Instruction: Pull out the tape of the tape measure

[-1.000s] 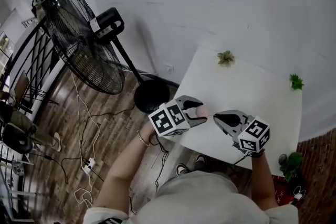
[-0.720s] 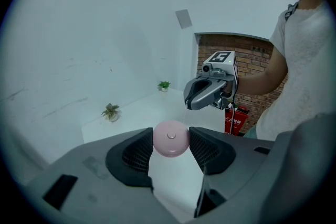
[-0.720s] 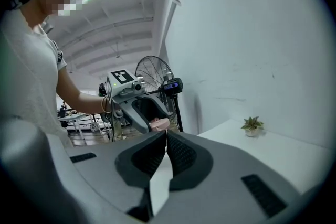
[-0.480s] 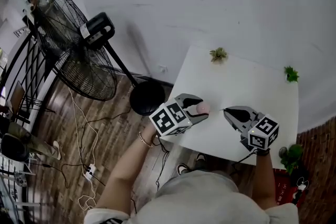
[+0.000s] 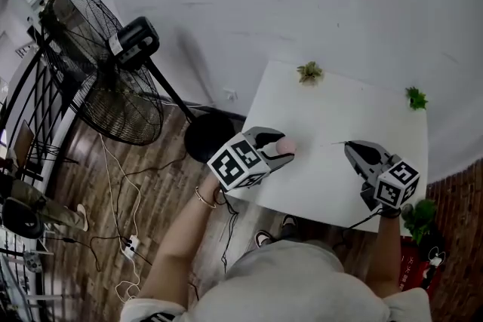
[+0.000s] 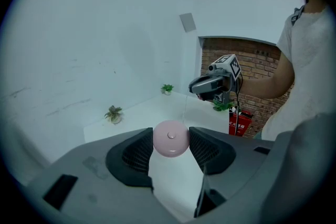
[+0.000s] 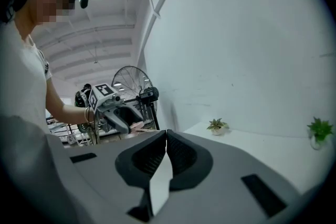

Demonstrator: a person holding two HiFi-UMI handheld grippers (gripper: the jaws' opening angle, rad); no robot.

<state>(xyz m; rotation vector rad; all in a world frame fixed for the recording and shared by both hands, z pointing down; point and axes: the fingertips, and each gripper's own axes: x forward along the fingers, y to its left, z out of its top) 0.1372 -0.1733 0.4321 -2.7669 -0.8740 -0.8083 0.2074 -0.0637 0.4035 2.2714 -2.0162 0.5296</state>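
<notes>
A round pink tape measure is pinched between the jaws of my left gripper, over the white table's left part. In the left gripper view the pink case fills the gap of the left gripper. A thin tape runs from the case rightwards to my right gripper, whose jaws are shut on the tape's end. The right gripper view shows the right gripper with its jaws pressed together and the left gripper some way beyond. The tape shows as a faint line.
The white table carries two small potted plants, one at the back left and one at the back right. A black standing fan is left of the table. A floor plant stands by the table's right front corner.
My right gripper has moved to the right, away from the left gripper, and the tape between them has grown longer. The left gripper has stayed almost still with the pink case.
</notes>
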